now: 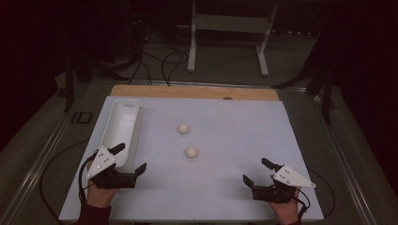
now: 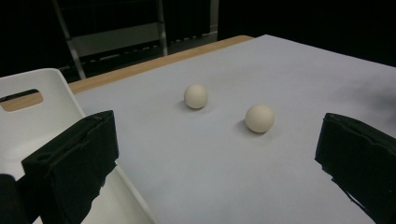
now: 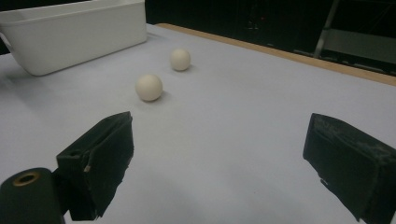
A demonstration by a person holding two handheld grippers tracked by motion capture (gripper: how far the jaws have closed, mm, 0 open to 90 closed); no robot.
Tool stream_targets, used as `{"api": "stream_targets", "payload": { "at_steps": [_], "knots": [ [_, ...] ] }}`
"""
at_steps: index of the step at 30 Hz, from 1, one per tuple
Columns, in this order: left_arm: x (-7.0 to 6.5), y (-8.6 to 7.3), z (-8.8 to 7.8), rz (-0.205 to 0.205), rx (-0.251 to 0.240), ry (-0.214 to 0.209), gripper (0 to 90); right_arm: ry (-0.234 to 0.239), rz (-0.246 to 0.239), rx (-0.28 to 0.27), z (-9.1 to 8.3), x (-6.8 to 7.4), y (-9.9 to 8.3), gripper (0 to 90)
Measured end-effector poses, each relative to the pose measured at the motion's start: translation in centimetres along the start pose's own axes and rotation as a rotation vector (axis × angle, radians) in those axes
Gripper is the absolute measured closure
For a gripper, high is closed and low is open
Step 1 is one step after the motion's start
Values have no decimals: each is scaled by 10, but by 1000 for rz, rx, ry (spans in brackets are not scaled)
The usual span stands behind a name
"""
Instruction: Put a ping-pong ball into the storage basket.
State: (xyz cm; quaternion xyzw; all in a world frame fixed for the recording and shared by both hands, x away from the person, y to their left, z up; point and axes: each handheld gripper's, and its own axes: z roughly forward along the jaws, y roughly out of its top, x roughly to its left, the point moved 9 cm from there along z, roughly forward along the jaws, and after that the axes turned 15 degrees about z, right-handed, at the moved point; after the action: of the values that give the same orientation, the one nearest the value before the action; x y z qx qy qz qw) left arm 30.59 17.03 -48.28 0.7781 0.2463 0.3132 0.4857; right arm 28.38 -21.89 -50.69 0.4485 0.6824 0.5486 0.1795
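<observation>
Two cream balls lie on the pale sheet: the far ball point(image 1: 183, 128) point(image 2: 195, 96) point(image 3: 180, 59) and the near ball point(image 1: 191, 152) point(image 2: 259, 118) point(image 3: 149, 87). My left gripper point(image 1: 130, 158) point(image 2: 217, 158) is at the front left, open and holding nothing, with one jaw over the near end of the white bin point(image 1: 123, 129) point(image 2: 28, 121) point(image 3: 79, 30). At the front right, my right gripper point(image 1: 256, 170) point(image 3: 217, 163) is open with nothing between its jaws. Both grippers point toward the balls and stand well short of them.
The long white bin runs along the table's left side and looks empty. A wooden strip point(image 1: 197, 92) borders the sheet's far edge. Beyond the table, a metal stand point(image 1: 230, 28) and cables point(image 1: 159, 61) sit on the dark floor.
</observation>
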Motion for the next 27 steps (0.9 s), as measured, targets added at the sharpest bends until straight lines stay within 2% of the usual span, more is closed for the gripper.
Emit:
{"api": "stream_targets", "payload": {
  "at_steps": [14,21,27],
  "knots": [
    [-4,1,1,-7,7,-1,0,-2,-18,16,2,4,-2,78],
    [-4,5,1,-27,6,4,0,-8,-16,11,2,3,-1,78],
    [-7,11,4,-23,12,-3,0,-14,-15,11,1,0,-1,78]
  ]
}}
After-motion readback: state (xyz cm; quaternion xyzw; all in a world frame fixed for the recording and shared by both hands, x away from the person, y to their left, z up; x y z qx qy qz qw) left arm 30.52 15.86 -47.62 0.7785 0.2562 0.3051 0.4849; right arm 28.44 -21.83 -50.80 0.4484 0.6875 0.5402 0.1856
